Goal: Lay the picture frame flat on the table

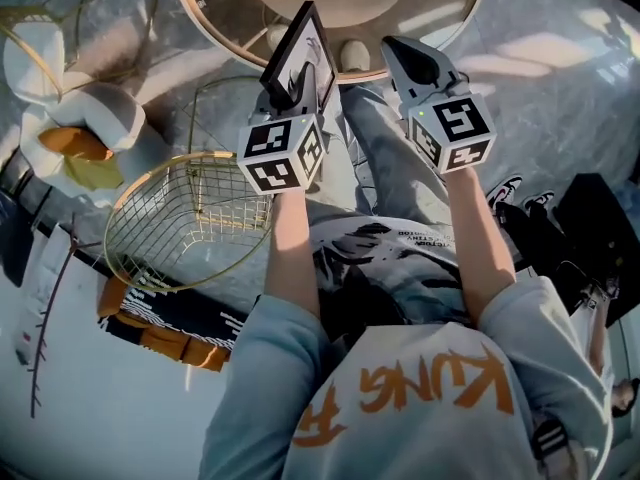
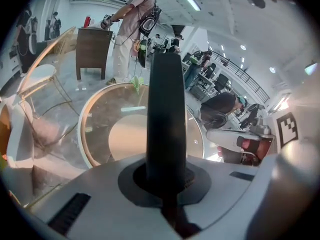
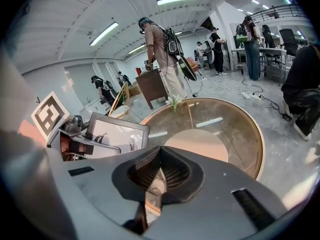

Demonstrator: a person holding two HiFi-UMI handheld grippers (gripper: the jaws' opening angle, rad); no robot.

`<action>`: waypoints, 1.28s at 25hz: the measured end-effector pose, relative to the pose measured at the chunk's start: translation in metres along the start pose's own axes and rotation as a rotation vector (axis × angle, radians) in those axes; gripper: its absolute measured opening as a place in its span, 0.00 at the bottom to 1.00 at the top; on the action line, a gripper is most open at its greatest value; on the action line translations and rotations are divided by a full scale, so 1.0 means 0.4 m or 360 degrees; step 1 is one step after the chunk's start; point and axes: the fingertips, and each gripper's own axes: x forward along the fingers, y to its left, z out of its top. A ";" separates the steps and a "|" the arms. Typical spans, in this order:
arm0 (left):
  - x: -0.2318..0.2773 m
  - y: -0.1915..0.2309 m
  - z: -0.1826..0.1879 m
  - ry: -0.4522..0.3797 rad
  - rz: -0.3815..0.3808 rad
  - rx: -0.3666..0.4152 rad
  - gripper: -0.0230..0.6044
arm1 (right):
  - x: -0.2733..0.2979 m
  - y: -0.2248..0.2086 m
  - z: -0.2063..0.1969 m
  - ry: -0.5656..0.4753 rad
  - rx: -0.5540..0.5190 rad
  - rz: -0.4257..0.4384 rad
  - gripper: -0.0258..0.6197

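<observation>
**Left gripper (image 2: 167,181):** my jaws were clamped on the lower edge of the frame (image 2: 166,119), which stood upright straight ahead of them, the table (image 2: 85,134) beyond and below.

**Handling:** I judged the frame stiff, light, probably glass-fronted and slick, so an edge grip suited it.

**Right gripper (image 3: 159,166):** jaws together, empty, beside the left.

**Writing:** behind both, my shirt (image 1: 430,388) read "KUNG"; the frame showed none.

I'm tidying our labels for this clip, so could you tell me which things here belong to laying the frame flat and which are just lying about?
In the job:
picture frame
left gripper, shut on it
round glass table

Lying about:
gold wire basket
black-and-orange cloth
right gripper, shut and empty
</observation>
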 end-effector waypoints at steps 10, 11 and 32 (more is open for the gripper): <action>0.080 0.002 -0.028 0.0005 -0.0214 -0.0033 0.08 | 0.049 -0.016 -0.050 0.0075 -0.0051 -0.0006 0.04; 0.088 0.004 -0.027 0.0004 -0.0233 -0.0059 0.08 | 0.051 -0.020 -0.050 0.0081 -0.0061 -0.0007 0.04; 0.233 0.027 0.045 0.0144 -0.0408 -0.0067 0.12 | 0.081 -0.038 -0.043 0.0105 -0.0023 0.0012 0.04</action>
